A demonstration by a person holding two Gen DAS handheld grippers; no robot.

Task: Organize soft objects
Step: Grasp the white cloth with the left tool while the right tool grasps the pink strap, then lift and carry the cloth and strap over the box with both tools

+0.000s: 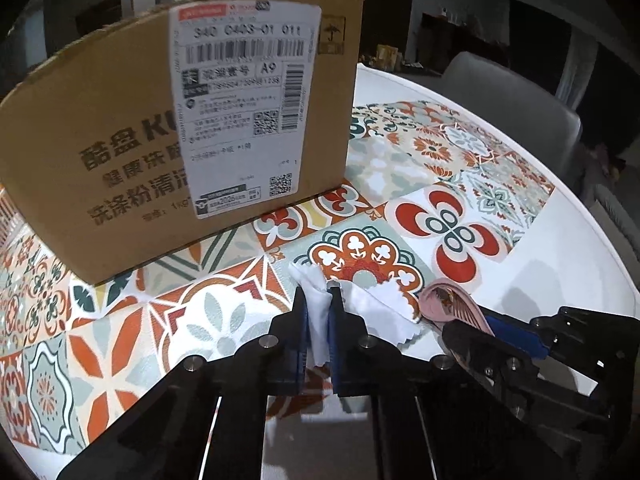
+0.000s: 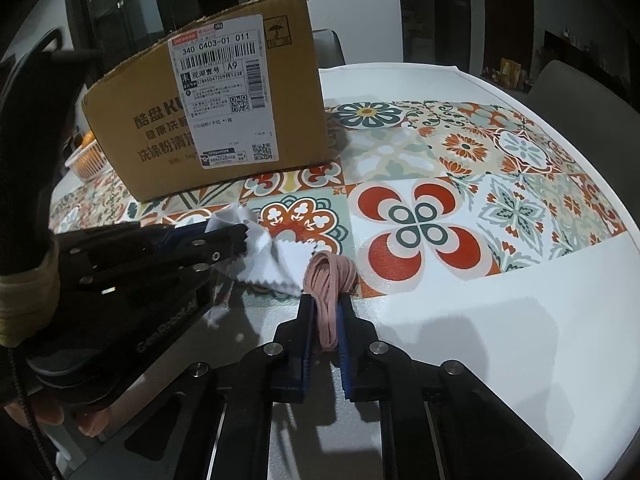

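My left gripper (image 1: 319, 300) is shut on a white cloth with zigzag edges (image 1: 376, 308), which trails to the right over the patterned mat. In the right wrist view the left gripper (image 2: 244, 236) comes in from the left, holding the same white cloth (image 2: 280, 264). My right gripper (image 2: 325, 304) is shut on a bundle of pink elastic bands (image 2: 330, 276), just right of the cloth. In the left wrist view the right gripper (image 1: 460, 320) holds the pink bundle (image 1: 452, 304) at lower right. A cardboard box (image 1: 120, 140) with a shipping label stands behind; it also shows in the right wrist view (image 2: 160, 140).
A tile-patterned mat (image 2: 440, 220) covers the white round table (image 2: 500, 340). A basket of oranges (image 2: 86, 156) sits left of the box. Grey chairs (image 1: 500, 96) stand past the table's far edge.
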